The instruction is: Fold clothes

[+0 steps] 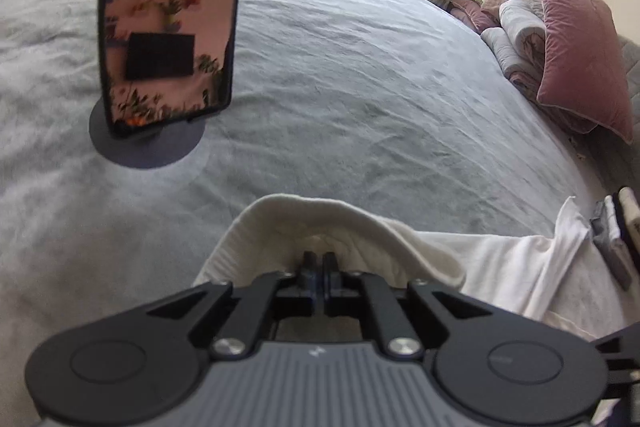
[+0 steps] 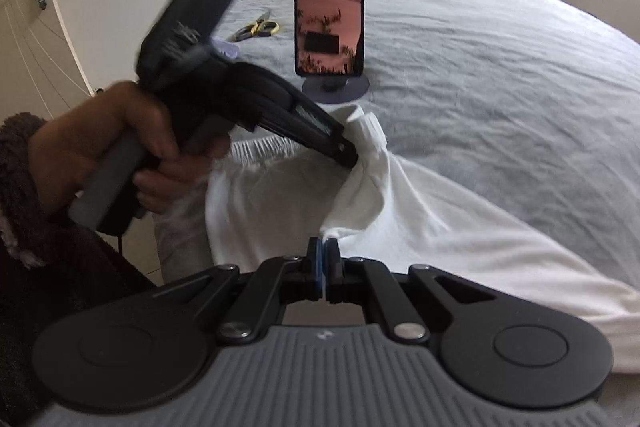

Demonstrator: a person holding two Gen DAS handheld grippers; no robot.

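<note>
A white garment (image 2: 420,223) lies at the near edge of a bed covered in grey. In the left wrist view my left gripper (image 1: 319,259) is shut on a ribbed hem of the white garment (image 1: 320,223), which arches over the fingertips. The right wrist view shows that same left gripper (image 2: 352,157), held by a hand (image 2: 120,143), pinching a bunched ribbed cuff. My right gripper (image 2: 322,247) is shut on a fold of the white cloth just below it. In the left wrist view the right gripper (image 1: 616,239) shows only partly at the right edge.
A phone (image 2: 329,7) stands upright on a round base (image 2: 336,89) in the middle of the bed (image 2: 500,67). Yellow-handled scissors (image 2: 258,29) lie at the bed's far left. Pink pillows (image 1: 576,55) and rolled bedding (image 1: 516,39) sit at the right. A door is at far left.
</note>
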